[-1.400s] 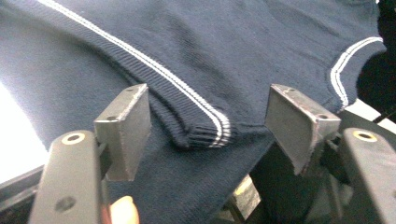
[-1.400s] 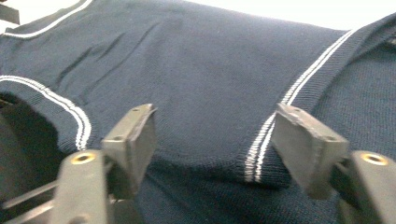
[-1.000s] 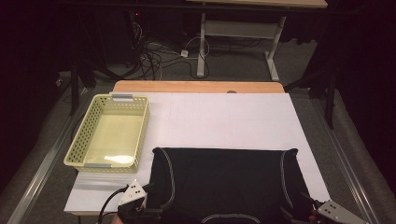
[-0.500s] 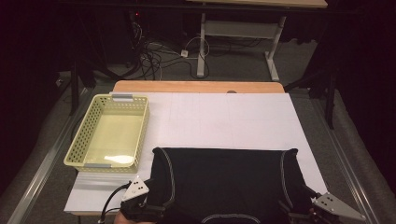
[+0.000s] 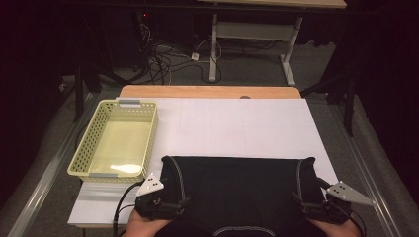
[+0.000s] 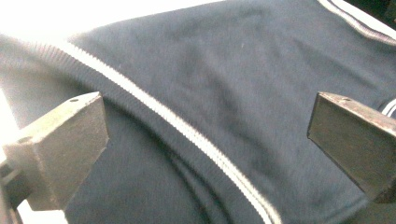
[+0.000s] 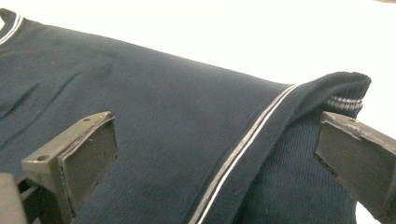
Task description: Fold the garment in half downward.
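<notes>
white table [image 5: 232, 128] | sweater [image 5: 237, 187] at near edge | far half bare

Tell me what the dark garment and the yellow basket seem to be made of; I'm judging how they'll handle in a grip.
The dark garment looks like a soft, matte knit, likely cotton or a blend: fine ribbed texture, folds, and pale woven stripes along its seams. The yellow basket looks like rigid moulded plastic: perforated lattice walls, a smooth, slightly glossy floor catching light.
</notes>
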The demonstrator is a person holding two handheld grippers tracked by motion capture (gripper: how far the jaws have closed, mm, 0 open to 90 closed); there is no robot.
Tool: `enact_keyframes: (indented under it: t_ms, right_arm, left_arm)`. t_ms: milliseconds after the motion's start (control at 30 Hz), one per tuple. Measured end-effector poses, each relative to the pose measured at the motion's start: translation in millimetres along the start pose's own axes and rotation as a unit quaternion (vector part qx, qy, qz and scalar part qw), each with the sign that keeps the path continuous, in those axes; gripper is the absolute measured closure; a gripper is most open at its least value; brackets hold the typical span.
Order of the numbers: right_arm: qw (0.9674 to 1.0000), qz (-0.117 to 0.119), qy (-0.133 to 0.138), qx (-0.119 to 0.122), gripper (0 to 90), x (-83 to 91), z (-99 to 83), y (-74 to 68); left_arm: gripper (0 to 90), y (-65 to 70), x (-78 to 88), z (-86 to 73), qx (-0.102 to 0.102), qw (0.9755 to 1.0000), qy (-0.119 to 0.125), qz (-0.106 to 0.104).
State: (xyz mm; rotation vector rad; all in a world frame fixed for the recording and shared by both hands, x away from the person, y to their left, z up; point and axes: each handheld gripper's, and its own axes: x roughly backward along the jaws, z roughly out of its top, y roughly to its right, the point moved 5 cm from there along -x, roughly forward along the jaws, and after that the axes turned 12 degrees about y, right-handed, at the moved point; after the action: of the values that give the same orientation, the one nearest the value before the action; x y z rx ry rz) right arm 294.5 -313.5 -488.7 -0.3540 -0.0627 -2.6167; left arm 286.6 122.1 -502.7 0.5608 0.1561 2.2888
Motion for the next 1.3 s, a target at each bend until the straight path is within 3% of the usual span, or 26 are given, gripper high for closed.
enact_keyframes:
  t_ms: [267,500,767,1000,1133,1300]
  right_arm:
    - [1.0000,0.003,-0.001,-0.002,0.1,4.6,-6.2,2.4]
    - [0.9999,0.010,0.002,0.001,0.1,14.0,-8.6,-0.1]
    - [0.9997,0.021,-0.004,0.007,0.2,11.4,-10.0,-6.7]
    - [0.9996,0.026,-0.005,0.007,0.5,11.2,-9.6,-10.4]
    - [0.9995,0.030,-0.007,0.009,0.6,10.1,-10.5,-12.8]
    - [0.9994,0.033,-0.007,0.008,0.8,9.6,-10.2,-15.1]
  left_arm:
    - [0.0,-4.0,-23.4,26.6,-0.012,0.9999,0.001,0.003]
    - [0.4,-20.0,-41.2,41.7,-0.014,0.9997,-0.001,0.022]
    - [0.0,-47.4,-59.0,38.5,-0.013,0.9963,-0.027,0.081]
    - [0.0,-58.5,-67.3,32.1,-0.024,0.9918,-0.050,0.116]
    - [0.0,-60.4,-66.6,31.2,-0.033,0.9899,-0.055,0.127]
    - [0.0,-59.9,-58.7,35.6,-0.026,0.9917,-0.044,0.118]
